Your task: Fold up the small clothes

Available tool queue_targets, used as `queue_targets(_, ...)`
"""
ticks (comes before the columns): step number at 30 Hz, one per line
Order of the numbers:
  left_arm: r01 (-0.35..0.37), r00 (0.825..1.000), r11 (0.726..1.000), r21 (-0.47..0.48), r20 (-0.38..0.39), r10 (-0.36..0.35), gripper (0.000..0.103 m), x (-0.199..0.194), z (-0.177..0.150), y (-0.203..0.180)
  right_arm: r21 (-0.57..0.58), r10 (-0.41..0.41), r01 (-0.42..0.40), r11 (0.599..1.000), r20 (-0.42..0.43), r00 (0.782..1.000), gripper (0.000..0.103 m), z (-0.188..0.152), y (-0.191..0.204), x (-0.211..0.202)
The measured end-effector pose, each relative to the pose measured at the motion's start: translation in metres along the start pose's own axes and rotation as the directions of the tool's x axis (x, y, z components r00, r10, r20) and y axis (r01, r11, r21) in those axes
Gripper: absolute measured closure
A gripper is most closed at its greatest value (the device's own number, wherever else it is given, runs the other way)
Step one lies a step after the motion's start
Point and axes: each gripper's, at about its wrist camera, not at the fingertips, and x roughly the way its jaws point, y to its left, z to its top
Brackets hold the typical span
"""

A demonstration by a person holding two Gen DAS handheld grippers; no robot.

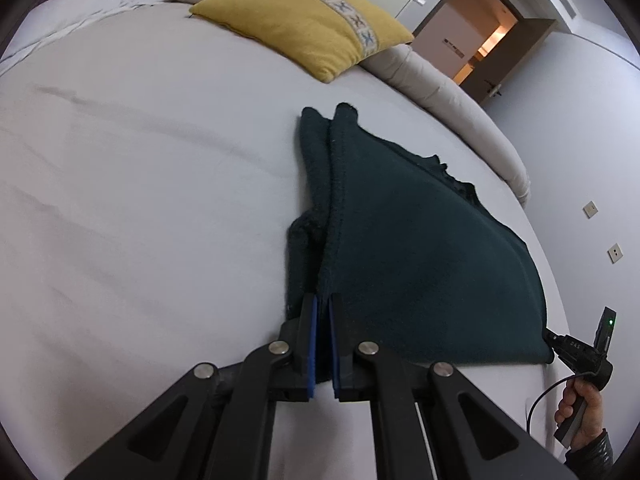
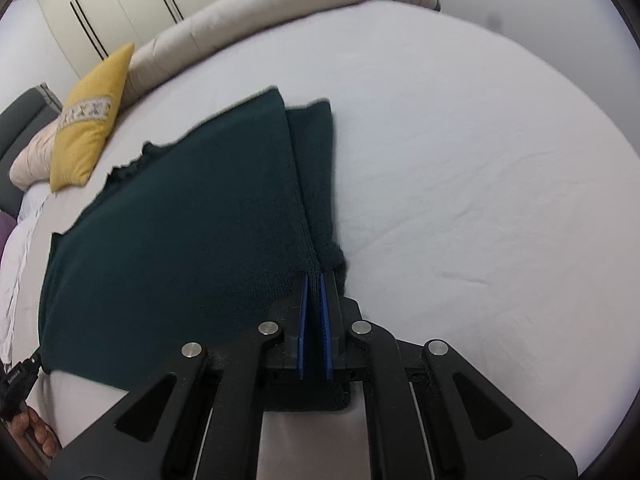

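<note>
Left wrist view: both claws, left gripper (image 1: 323, 306) and right gripper (image 2: 315, 280), pinch the dark green sweater's (image 1: 420, 248) near corners almost closed, so carry them level toward the yellow pillow (image 1: 304, 20).

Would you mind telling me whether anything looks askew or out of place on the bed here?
Nothing looks spilled or damaged. The dark green garment lies on the white sheet, each hand-held gripper shut on a near corner. Its far edge looks uneven. The yellow cushion sits apart.
</note>
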Motion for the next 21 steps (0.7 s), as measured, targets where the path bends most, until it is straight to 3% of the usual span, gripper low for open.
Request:
queue_targets(4,0.024,1.0,0.998,-0.05,-0.016,-0.024,0.093,0.002,0.007,0.007,-0.017,-0.003,0.003,1.0,-0.01,1.0,0.096,0.003,-0.001,-0.005)
queue_targets(7,0.049,0.999,0.995,-0.084,-0.014,-0.05,0.093,0.002,0.012,0.011,0.026,0.001,-0.001,1.0,0.028,1.0,0.093,0.007,-0.006,-0.019)
queue_targets(15,0.014,1.0,0.998,-0.066,-0.014,-0.015,0.091,0.005,0.019,0.004,-0.05,-0.036,0.04,0.998,0.084,0.996,0.092,0.013,0.024,-0.035)
queue_targets(21,-0.034,0.999,0.999,-0.011,-0.013,0.033,0.091,0.023,0.029,-0.001,-0.01,-0.113,0.113,0.993,0.028,0.993,0.088,0.011,0.013,-0.008)
